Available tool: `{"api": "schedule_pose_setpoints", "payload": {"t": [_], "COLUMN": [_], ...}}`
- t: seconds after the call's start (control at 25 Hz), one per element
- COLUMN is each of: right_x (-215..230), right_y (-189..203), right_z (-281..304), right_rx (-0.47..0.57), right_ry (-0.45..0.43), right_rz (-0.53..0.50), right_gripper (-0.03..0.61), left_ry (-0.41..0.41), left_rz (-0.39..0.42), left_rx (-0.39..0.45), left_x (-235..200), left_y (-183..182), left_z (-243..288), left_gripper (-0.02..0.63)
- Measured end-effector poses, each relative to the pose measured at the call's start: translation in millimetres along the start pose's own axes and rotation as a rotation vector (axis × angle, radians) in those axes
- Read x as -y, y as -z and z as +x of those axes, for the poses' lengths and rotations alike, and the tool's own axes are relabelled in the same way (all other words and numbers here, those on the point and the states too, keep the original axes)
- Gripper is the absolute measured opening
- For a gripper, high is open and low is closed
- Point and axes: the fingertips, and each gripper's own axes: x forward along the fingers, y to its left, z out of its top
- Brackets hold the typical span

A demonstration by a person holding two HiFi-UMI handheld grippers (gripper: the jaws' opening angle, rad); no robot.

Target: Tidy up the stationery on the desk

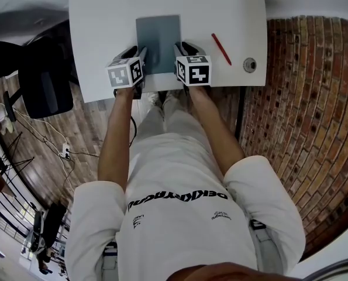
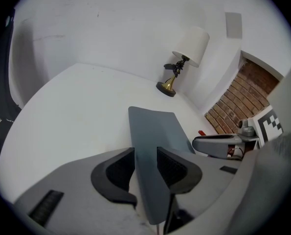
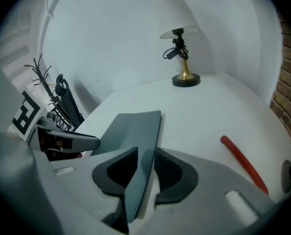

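I hold the left hand-held gripper (image 1: 143,55) and the right hand-held gripper (image 1: 182,47) side by side at the middle of the counter's (image 1: 103,28) near edge. Each is clamped on a near corner of the notebook (image 1: 159,40). In the left gripper view both pads press its cover, and the right gripper view shows the same.

From the notebook to the counter's left edge the white top lies bare. It is bare too from there to the far edge, where a lamp (image 2: 184,58) stands against the wall. Toward the right edge there is less room. A red pen (image 1: 221,48) lies slantwise between the notebook and that edge, apart from both. A round metal fitting (image 1: 250,65) sits near the right near corner. A brick wall (image 1: 302,98) stands past the right edge, and a dark chair (image 1: 42,81) stands off the left near corner.

The notebook is thin, slate grey and plain-covered. Its long sides run straight away from the near edge, and its far end rests flat on the counter. I cannot tell whether the near end is raised.
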Motion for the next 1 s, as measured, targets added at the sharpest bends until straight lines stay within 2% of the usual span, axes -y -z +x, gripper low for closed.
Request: {"api": "schedule_pose_setpoints", "payload": {"t": [0.32,0.6,0.8,1.0], "right_x": [4.9,36.8,74.3,98.2], "right_y": [-14.1,-17.4,-15.1,-16.2], "right_z": [-24.6,-52.3,-64.4,-72.2], "right_rx": [0.034,0.059,0.041,-0.010], "right_ry": [-0.003,0.085,0.160,0.176], "right_rz": [-0.018,-0.104,-0.171,-0.268], "right_gripper": [0.100,0.101,0.101,0.106], "left_ry": [-0.020,-0.039,-0.024,0.008], "left_rz": [0.062,0.094,0.164,0.191], "left_rx": [0.036,0.139,0.190,0.229], "left_x": [14.8,29.5,55.9,81.5], "left_y": [-11.4,-27.6,-29.7,-29.9], "left_z": [-15.9,-44.8,-66.2,-85.3], "left_gripper": [0.099,-0.002,-0.003,-0.003]}}
